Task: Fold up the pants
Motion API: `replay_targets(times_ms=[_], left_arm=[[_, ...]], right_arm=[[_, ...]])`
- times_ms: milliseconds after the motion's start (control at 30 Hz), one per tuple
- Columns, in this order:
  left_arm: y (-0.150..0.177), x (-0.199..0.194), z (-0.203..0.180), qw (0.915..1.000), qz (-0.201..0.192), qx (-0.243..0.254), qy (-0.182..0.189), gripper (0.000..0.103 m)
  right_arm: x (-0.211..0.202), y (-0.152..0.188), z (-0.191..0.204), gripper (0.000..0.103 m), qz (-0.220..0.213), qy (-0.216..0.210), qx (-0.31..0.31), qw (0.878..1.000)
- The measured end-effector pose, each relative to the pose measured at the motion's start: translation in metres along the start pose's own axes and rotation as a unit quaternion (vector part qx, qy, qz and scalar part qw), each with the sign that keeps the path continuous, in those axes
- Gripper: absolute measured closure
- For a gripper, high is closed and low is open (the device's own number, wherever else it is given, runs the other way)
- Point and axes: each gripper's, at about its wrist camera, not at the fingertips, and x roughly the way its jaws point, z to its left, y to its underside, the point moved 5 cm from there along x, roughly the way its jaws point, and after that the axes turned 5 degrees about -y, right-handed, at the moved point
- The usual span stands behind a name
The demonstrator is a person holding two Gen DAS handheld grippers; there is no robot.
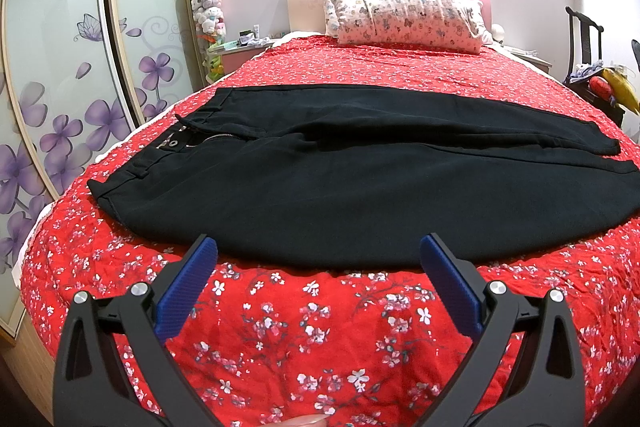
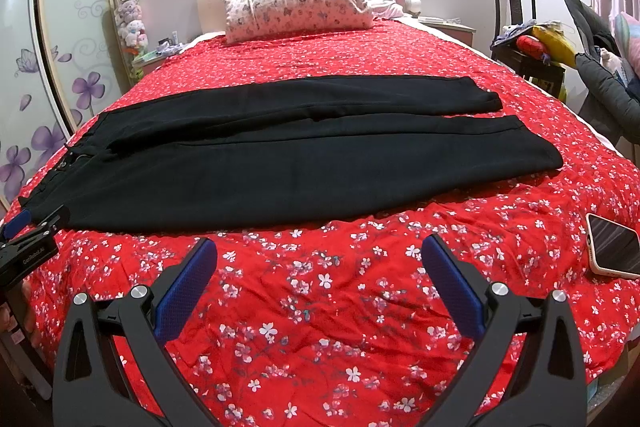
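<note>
Red bedspread [image 1: 300,327] with small white blossoms covers the bed, and a sliding wardrobe door [image 1: 52,67] painted with purple flowers stands along its left side. Just past the door, a column of plush toys [image 1: 208,11] sits in the corner. Black pants [image 1: 320,179] lie spread flat across the middle of the bed, waistband at the left with the zipper showing, both legs running to the right, the far leg slightly apart from the near one at the cuffs. Beyond them a patterned pillow [image 1: 404,17] leans on the headboard. The left hand-held gripper [image 1: 318,251] hovers over the near edge of the pants, its blue-padded jaws spread wide and holding nothing. The right hand-held gripper [image 2: 320,255] is likewise released, over bare bedspread nearer the foot of the bed, apart from the fabric. Farther right, a phone [image 2: 614,249] rests face up on the bedspread, and a dark chair [image 2: 516,23] piled with things stands beside the bed.
</note>
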Motion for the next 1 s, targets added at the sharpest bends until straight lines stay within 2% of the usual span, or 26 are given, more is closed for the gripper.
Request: replay_targets(times_ms=[1000], left_arm=[[0.0000,-0.0001,0.0000,1.0000,0.000,0.000,0.000,0.002]], right_arm=[[0.0008,0.0000,-0.0023,0.001,0.002,-0.001,0.002,1.000]])
